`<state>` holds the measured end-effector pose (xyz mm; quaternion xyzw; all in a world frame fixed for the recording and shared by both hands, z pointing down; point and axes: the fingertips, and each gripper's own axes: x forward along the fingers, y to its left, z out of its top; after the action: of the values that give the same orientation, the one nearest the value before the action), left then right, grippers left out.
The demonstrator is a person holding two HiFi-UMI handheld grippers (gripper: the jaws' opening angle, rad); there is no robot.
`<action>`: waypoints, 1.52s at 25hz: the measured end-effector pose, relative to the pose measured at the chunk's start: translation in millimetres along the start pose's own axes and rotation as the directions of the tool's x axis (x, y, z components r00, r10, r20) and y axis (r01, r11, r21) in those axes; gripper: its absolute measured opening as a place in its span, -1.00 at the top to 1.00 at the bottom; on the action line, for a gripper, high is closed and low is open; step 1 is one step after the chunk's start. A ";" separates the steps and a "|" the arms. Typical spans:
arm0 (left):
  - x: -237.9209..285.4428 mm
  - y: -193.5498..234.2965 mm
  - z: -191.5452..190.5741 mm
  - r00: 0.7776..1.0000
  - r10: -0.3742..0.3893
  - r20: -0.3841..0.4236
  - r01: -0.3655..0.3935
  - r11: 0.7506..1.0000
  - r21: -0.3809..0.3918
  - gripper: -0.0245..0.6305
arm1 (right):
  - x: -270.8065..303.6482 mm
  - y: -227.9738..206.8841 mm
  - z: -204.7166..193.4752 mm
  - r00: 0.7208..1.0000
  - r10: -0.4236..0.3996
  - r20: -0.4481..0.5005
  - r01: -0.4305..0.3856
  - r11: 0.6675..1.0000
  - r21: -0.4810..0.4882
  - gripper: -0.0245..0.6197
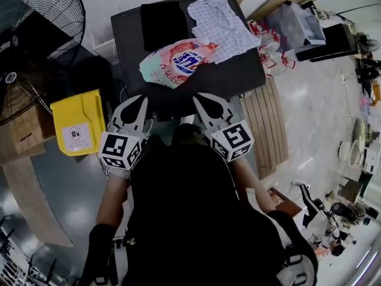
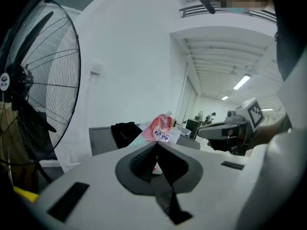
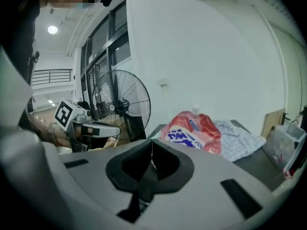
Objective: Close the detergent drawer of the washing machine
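The dark grey washing machine [image 1: 238, 76] stands just ahead of me, seen from above. I cannot make out its detergent drawer in any view. On its top lie a pink and white detergent bag [image 1: 178, 61], a black cloth [image 1: 164, 24] and a checked cloth [image 1: 223, 25]. My left gripper [image 1: 141, 103] and right gripper [image 1: 200, 100] are held side by side at the machine's front edge, both shut with nothing between the jaws. The left gripper view looks over its closed jaws toward the bag [image 2: 160, 128]. In the right gripper view the bag [image 3: 194, 133] lies just beyond the closed tips.
A large black fan [image 1: 36, 40] stands to the left of the machine, with a yellow container [image 1: 78, 123] beside it. A wooden pallet [image 1: 268, 130] lies on the floor at the right. Boxes and plastic bags [image 1: 294, 25] sit behind the machine at the right.
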<state>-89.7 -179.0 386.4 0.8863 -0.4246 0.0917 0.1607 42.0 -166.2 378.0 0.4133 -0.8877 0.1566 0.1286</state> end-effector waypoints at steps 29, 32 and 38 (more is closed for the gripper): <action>-4.1 -41.8 91.7 0.991 -0.056 0.123 0.024 0.968 0.249 0.89 | -35.7 -10.8 81.5 0.990 -0.023 0.136 0.047 0.983 -0.177 0.87; -5.8 -39.9 92.4 0.990 -0.054 0.127 0.023 0.973 0.229 0.90 | -34.6 -9.5 80.7 0.990 -0.022 0.139 0.046 0.984 -0.173 0.87; -8.9 -32.7 94.0 0.987 -0.064 0.147 0.032 0.977 0.211 0.90 | -32.5 -5.9 77.0 0.991 -0.018 0.135 0.040 0.987 -0.159 0.87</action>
<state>-67.3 -187.5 289.4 0.9126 -0.4024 0.0633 0.0362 59.2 -176.8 296.7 0.4239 -0.8980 0.0545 0.1043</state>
